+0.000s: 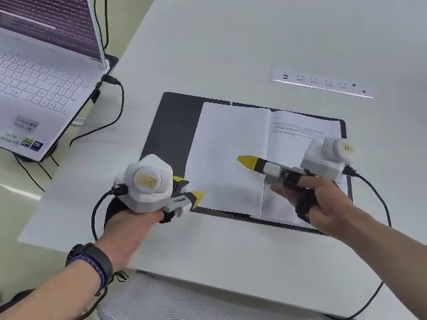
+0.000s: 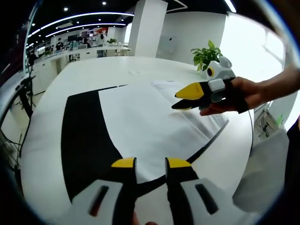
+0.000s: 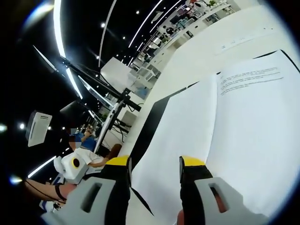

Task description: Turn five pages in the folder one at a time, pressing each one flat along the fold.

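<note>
Lying open mid-frame in the head view, the folder (image 1: 170,127) has the right gripper (image 1: 248,162) poised over its left page (image 1: 223,143), jaws parted, empty. The left gripper (image 1: 193,197) sits lower left, slightly parted, empty. Pressing should go best with a steady slide along the fold (image 1: 269,130).

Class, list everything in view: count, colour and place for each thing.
table: one, white, under everything
folder: one, black, open, centre
pages: two showing, white, in the folder
laptop: one, white, far left
cable: one, black, at laptop's side
socket strip: one, white, beyond the folder
plant: one, green, background
left gripper: one, white-yellow, jaws open, at folder's front edge
right gripper: one, white-yellow, jaws open, over the pages
left hand: one, around left gripper
right hand: one, around right gripper
</note>
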